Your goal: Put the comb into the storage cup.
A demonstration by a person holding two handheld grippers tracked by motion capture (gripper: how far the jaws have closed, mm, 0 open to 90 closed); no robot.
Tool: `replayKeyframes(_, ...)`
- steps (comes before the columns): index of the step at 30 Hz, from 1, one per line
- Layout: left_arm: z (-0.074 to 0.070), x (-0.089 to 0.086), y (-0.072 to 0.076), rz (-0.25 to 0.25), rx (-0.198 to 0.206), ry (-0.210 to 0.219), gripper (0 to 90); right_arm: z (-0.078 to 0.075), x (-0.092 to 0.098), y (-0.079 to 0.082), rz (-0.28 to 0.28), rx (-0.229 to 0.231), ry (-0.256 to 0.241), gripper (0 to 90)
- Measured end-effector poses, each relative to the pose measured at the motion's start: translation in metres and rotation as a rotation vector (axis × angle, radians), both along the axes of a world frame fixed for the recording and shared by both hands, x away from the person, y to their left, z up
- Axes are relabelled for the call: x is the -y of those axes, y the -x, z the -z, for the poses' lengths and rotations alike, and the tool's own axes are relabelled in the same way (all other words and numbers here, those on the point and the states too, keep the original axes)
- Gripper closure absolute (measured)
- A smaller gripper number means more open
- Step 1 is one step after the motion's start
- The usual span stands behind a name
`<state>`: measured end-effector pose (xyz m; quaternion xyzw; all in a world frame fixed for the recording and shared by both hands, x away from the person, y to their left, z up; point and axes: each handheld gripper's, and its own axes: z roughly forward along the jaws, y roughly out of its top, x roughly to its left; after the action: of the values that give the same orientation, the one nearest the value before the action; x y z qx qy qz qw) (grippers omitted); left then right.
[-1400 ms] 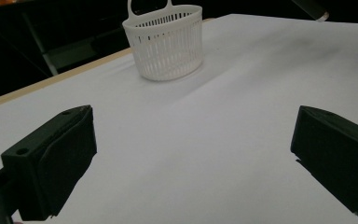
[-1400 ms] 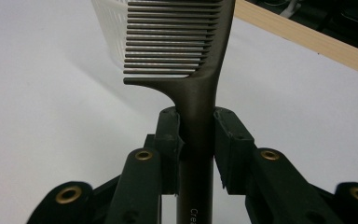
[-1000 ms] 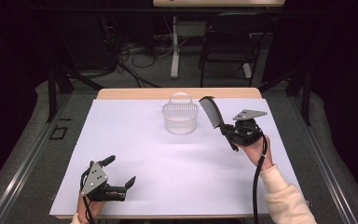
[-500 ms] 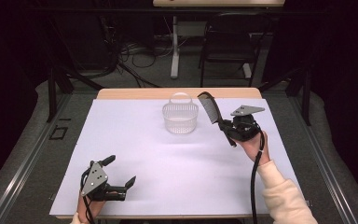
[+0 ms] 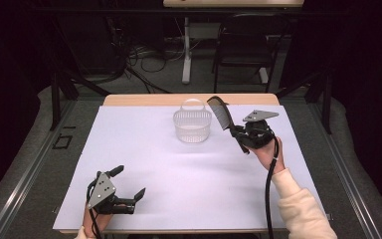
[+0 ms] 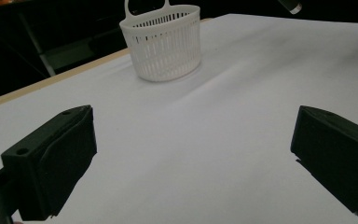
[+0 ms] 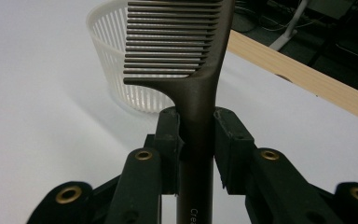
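Observation:
A dark brown comb is held up off the table, teeth end raised toward the basket, with my right gripper shut on its handle. A small white slatted basket with a loop handle stands at the back middle of the white table cover; the comb's head hangs just right of its rim. My left gripper rests near the front left edge, jaws wide apart with nothing between them.
The wooden table edge runs along the back. Beyond it are a chair, a stand leg and floor cables. The person's cream sleeve comes in at the lower right.
My right gripper has carried the comb slightly left and back, closer to the basket. The left gripper has stayed put.

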<state>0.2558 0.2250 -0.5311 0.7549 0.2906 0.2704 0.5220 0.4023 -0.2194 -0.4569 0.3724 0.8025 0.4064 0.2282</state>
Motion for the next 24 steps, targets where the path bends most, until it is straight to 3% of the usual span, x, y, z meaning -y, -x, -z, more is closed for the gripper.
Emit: replayKeyframes(24, 0.0, 0.0, -0.001, 0.013, -0.003, 0.004, 0.1, -0.008, -0.009, -0.011, -0.004, 0.022, 0.001, 72.9)
